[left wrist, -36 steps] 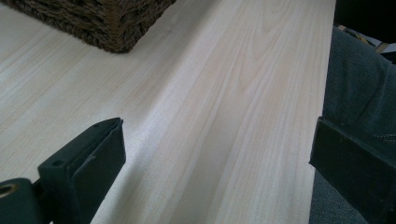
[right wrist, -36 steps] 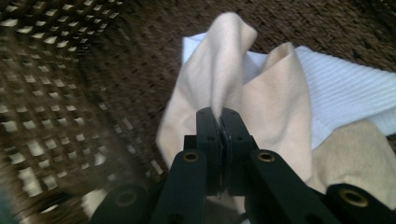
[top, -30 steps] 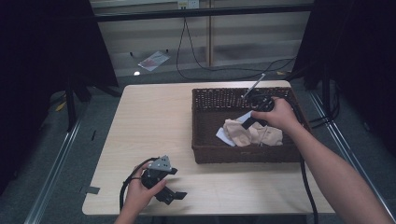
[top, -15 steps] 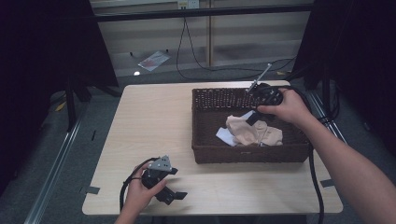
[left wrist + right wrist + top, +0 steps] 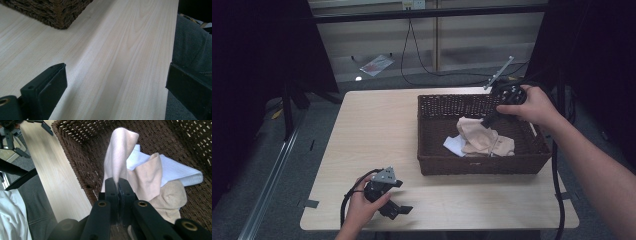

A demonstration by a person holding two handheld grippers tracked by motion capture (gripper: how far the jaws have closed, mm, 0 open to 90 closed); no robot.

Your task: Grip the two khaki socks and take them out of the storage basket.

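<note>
Pale wooden table [image 5: 377, 130], bearing a dark wicker basket [image 5: 432, 107] toward its right side. In the basket, a heap of cloths: beige pieces over a white ribbed cloth [image 5: 175, 170]. Right gripper [image 5: 117, 186], jaws pinched tight on a pale pink cloth [image 5: 120, 150], lifting one end above the heap. Left gripper [image 5: 115, 82], jaws wide apart and empty, resting on the table's near edge.
</note>
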